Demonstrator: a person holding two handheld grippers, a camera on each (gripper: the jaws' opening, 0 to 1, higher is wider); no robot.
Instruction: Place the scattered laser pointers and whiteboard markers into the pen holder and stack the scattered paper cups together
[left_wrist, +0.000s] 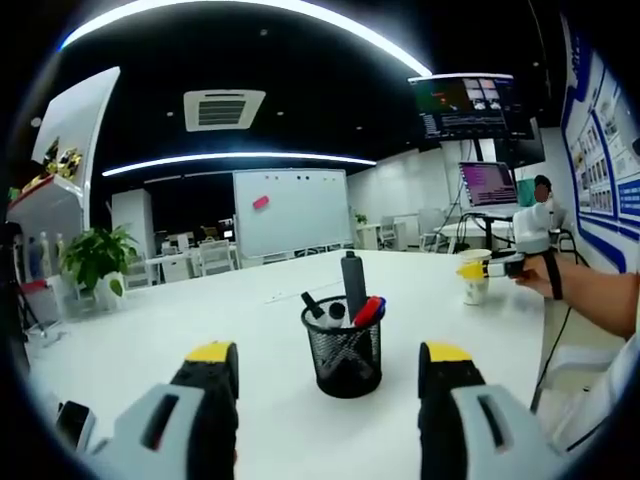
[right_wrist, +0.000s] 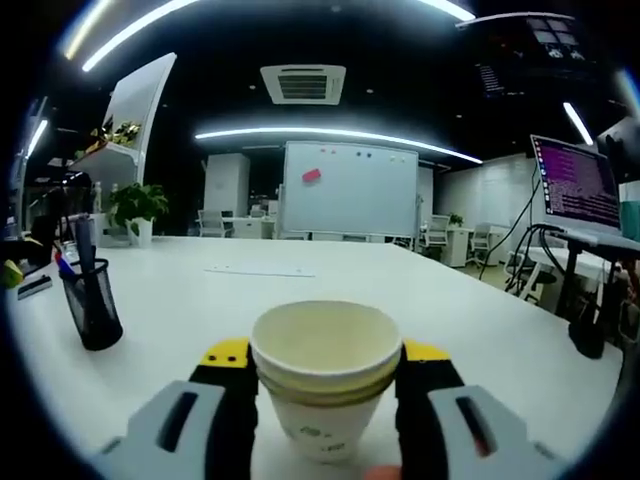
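1. The left hand-held gripper (left_wrist: 328, 375) hovers over the white surface (left_wrist: 200, 310) with its yellow-tipped jaws spread apart and nothing between them.
2. Straight ahead of that hand-held gripper, between the lines of its two jaws, stands a black mesh pen holder (left_wrist: 343, 358) on the surface, upright.
3. Sticking up out of the pen holder are a tall dark marker (left_wrist: 353, 284), a shorter black one (left_wrist: 313, 305) leaning away, and a red and blue pair (left_wrist: 369, 310) on the other side.
4. Farther ahead and off to the right of the left hand-held gripper, the right hand-held gripper (left_wrist: 480, 269) sits at the paper cups (left_wrist: 476, 281), held by a person's hand (left_wrist: 540, 270) with a strap around the wrist.
5. In the right gripper view, the right hand-held gripper (right_wrist: 325, 370) has its jaws on either side of the stack of paper cups (right_wrist: 326, 375), pressed against the sides; at least two rims show, one nested in the other, and the stack stands upright on the surface (right_wrist: 480, 310).
6. Well to the left of the right hand-held gripper stands the pen holder (right_wrist: 91, 308) with markers poking out of the top.
7. Beyond both hand-held grippers, across the room, a whiteboard (right_wrist: 349, 188) stands on its frame, a potted plant (right_wrist: 138, 208) sits at the far left, and a laptop screen (right_wrist: 580, 186) glows at the right.
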